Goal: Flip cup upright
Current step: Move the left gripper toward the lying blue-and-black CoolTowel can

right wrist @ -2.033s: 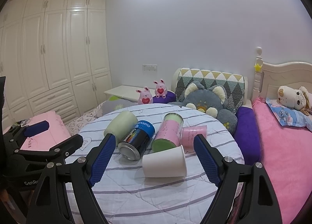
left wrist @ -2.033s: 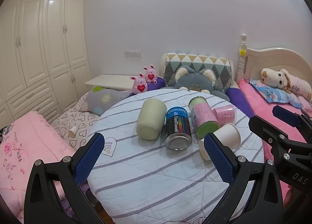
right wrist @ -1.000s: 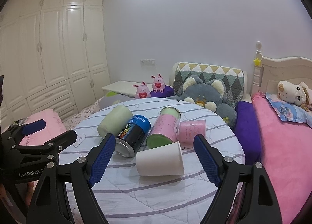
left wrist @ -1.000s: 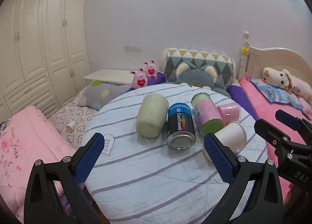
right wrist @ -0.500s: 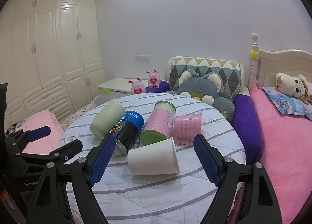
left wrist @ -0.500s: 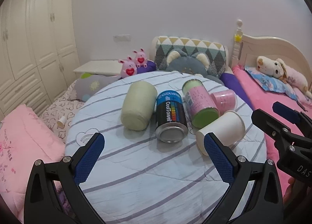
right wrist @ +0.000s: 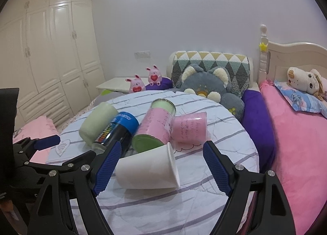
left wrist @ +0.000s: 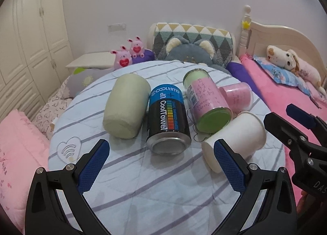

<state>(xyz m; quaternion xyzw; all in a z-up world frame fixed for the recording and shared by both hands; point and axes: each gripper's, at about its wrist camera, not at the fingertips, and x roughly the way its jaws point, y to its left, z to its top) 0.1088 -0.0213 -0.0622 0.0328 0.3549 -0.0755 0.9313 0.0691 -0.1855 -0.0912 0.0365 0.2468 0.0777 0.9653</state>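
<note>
A white paper cup [right wrist: 147, 168] lies on its side on the round striped table [right wrist: 224, 132], rim to the right; it also shows in the left wrist view [left wrist: 235, 137]. A pink cup [right wrist: 189, 130] lies on its side behind it, also in the left wrist view [left wrist: 237, 96]. My right gripper [right wrist: 161, 165] is open, its fingers on either side of the white cup without touching it. My left gripper [left wrist: 161, 165] is open and empty above the table's front, just before the black can [left wrist: 167, 120].
A pale green cylinder [left wrist: 125, 110], the black and blue can and a pink canister with a green lid [left wrist: 206, 106] lie side by side. A pink bed [right wrist: 296, 143] is to the right, plush toys [right wrist: 208, 85] behind, wardrobes [right wrist: 51, 55] left.
Both grippers have moved forward and lower toward the table. The white cup now sits between my right gripper's fingers. Nothing on the table has moved.
</note>
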